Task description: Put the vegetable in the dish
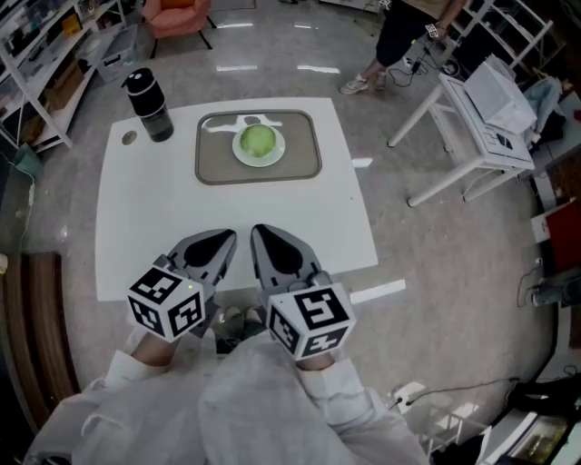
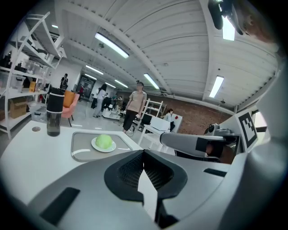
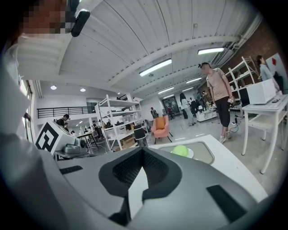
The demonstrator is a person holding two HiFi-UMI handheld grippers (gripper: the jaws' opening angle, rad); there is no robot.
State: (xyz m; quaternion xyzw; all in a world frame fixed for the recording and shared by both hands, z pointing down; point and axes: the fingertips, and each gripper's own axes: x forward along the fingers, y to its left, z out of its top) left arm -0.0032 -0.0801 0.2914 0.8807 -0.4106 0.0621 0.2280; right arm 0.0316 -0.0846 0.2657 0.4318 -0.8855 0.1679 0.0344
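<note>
A round green vegetable (image 1: 258, 141) lies on a small white dish (image 1: 238, 152), which stands in a grey tray (image 1: 213, 165) at the far middle of the white table (image 1: 182, 218). Both grippers hover side by side over the table's near edge, well short of the tray. My left gripper (image 1: 227, 238) is shut with nothing in it, and so is my right gripper (image 1: 258, 232). The left gripper view shows the vegetable (image 2: 104, 141) beyond the closed left gripper (image 2: 144, 152). In the right gripper view the vegetable (image 3: 181, 150) sits to the right of the closed right gripper (image 3: 142, 151).
A black bottle (image 1: 150, 104) stands on the table's far left corner beside the tray. To the right of the table is a white desk (image 1: 472, 118), with a person (image 1: 408, 36) standing near it. An orange chair (image 1: 177, 14) and shelving (image 1: 45, 64) lie beyond.
</note>
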